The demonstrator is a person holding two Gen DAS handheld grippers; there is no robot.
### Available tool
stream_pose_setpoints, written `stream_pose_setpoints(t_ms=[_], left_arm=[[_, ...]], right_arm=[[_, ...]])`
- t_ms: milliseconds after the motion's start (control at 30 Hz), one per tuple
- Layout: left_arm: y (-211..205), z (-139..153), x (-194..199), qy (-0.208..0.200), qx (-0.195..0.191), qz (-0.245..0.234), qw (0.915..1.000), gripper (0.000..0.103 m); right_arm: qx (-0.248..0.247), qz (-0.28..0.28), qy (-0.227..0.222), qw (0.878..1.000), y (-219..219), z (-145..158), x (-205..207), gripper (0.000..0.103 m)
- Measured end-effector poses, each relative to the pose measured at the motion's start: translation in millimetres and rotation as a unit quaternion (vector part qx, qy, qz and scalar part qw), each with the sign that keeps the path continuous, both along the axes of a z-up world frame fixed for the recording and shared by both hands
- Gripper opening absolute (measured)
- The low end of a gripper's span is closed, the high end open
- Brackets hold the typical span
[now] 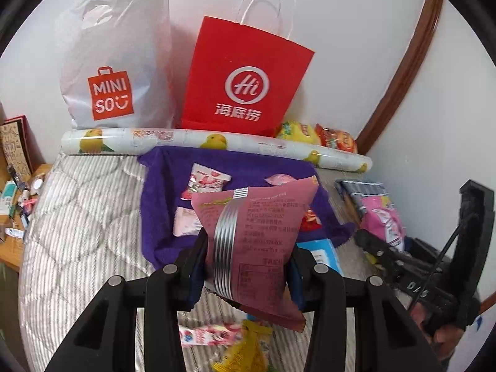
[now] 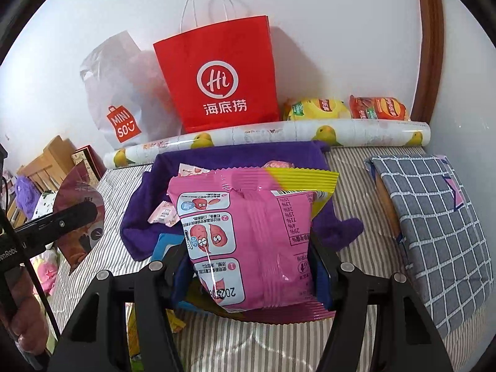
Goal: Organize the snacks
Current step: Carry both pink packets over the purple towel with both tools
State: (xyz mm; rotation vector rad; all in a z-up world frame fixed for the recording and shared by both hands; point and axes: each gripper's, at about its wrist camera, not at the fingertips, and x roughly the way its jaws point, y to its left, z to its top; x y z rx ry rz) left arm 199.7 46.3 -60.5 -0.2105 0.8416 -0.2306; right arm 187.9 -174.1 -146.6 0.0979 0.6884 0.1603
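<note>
We hold a snack in each claw above the striped bedspread (image 1: pixel 77 217). Our left gripper (image 1: pixel 248 266) is clamped on a dusty-rose snack packet (image 1: pixel 263 232) with a silver seam down its printed back; the blue-padded fingers (image 1: pixel 193 276) press its lower sides and the packet stands nearly upright, lifted clear of the bed. Our right gripper (image 2: pixel 251 279) is closed on a bright pink sweet-potato packet (image 2: pixel 248 232), its cartoon panels upside down to us and a yellow band across its top edge. Beyond both packets lies a purple towel (image 1: pixel 161 210) spread on the bed, with several small pink and white sachets (image 1: pixel 206 181) lying on it. Behind the towel a roll of lemon-printed paper (image 2: pixel 279 133) lies across the bed, and against the wall behind it stand a red paper bag (image 2: pixel 220 74) with white twine handles and, to its left, a white MINISO plastic bag (image 1: pixel 114 62). To the right of the red bag, a yellow chip bag (image 2: pixel 316 108) and an orange-red chip bag (image 2: pixel 378 108) rest side by side behind the roll. In the right wrist view a grey checked cushion (image 2: pixel 434 223) lies on the bed's right side. Under the left gripper, near the bed's front edge, we see a pink-and-white packet (image 1: pixel 207 334) and a yellow packet (image 1: pixel 248 350) lying on the spread.
</note>
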Motion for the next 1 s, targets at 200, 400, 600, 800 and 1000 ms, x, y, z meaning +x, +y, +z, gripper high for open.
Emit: stream_pose_setpoints(t_ms=[200, 400, 600, 800, 1000], left_arm=[[15, -10, 17, 0.015, -0.017, 0.014, 0.9997, 0.042], [21, -16, 31, 0.023, -0.009, 0.024, 0.9994, 0.042], [24, -21, 53, 0.032, -0.01, 0.03, 0.999, 0.042], [22, -28, 73, 0.038, 0.003, 0.027, 0.9989, 0.042], [23, -39, 88, 0.048, 0.01, 0.029, 0.9984, 0.042]], right_arm=[[-0.018, 0.003, -0.001, 1.0, 2, 2, 17, 0.063], [-0.014, 0.009, 0.003, 1.0, 7, 1, 44, 0.063], [-0.006, 0.036, 0.016, 0.999, 21, -8, 78, 0.063], [-0.006, 0.053, 0.039, 0.998, 33, -23, 111, 0.063], [-0.007, 0.059, 0.084, 0.995, 40, -48, 142, 0.063]])
